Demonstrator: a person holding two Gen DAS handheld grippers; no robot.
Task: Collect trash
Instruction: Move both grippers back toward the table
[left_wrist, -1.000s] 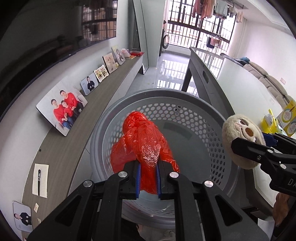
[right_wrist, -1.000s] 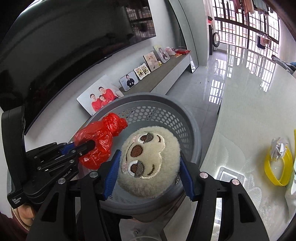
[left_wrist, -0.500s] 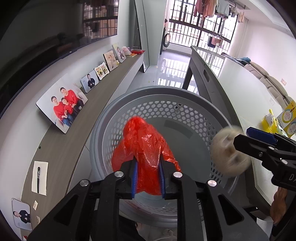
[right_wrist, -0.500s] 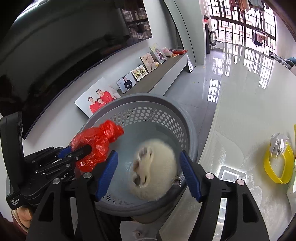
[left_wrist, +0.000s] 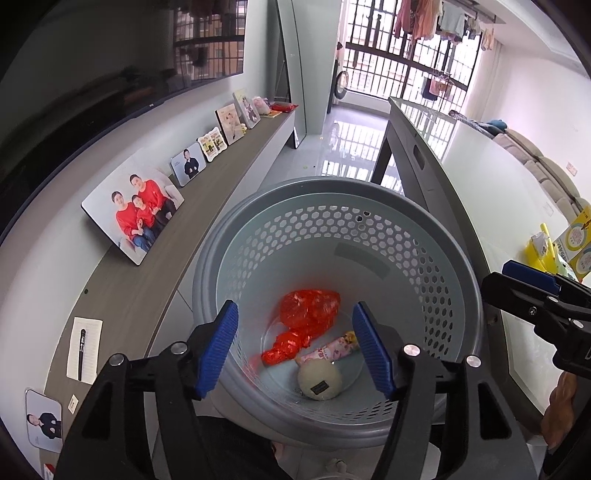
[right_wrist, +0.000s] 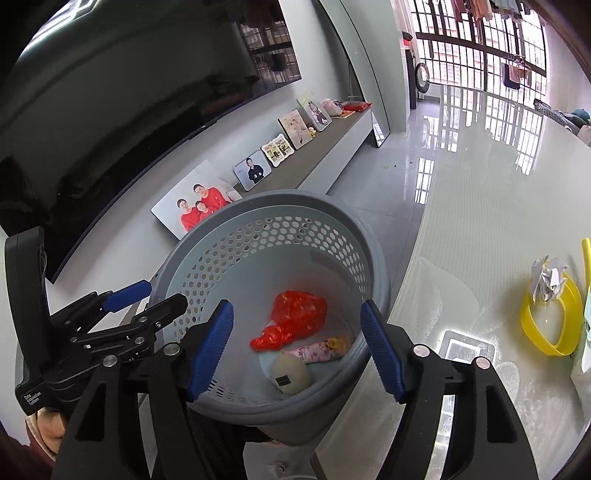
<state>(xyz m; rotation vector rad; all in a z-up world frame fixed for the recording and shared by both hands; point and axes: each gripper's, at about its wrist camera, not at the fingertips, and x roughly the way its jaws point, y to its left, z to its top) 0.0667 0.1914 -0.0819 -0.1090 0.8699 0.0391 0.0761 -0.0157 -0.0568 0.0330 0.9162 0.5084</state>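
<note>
Both pairs of tongs hung over the grey basket, and both stood wide with nothing between their blue pads. The left tongs were above the near rim; the right tongs came in from the worktop side, their jaws spread just as far.

Down on the basket's floor lay three things close together: a crumpled red plastic bag, a pink wrapper just beside it, and a round cream plush toy with a dark label, touching or nearly touching the wrapper. So this load looked to be in.

More rubbish waited on the white worktop. Near its right edge sat a yellow ring-shaped dish with a crumpled wad of white paper resting on its far rim. That, I judged, was the next thing to fetch.

To do it well, I thought the right tongs should lift clear of the rim before swinging across, so as not to knock the basket, which stood hard against the worktop's edge. The paper looked light and springy; the pads ought to close on its thickest part rather than a loose corner, and without catching the dish. The left tongs could wait by the basket, out of the way.
</note>
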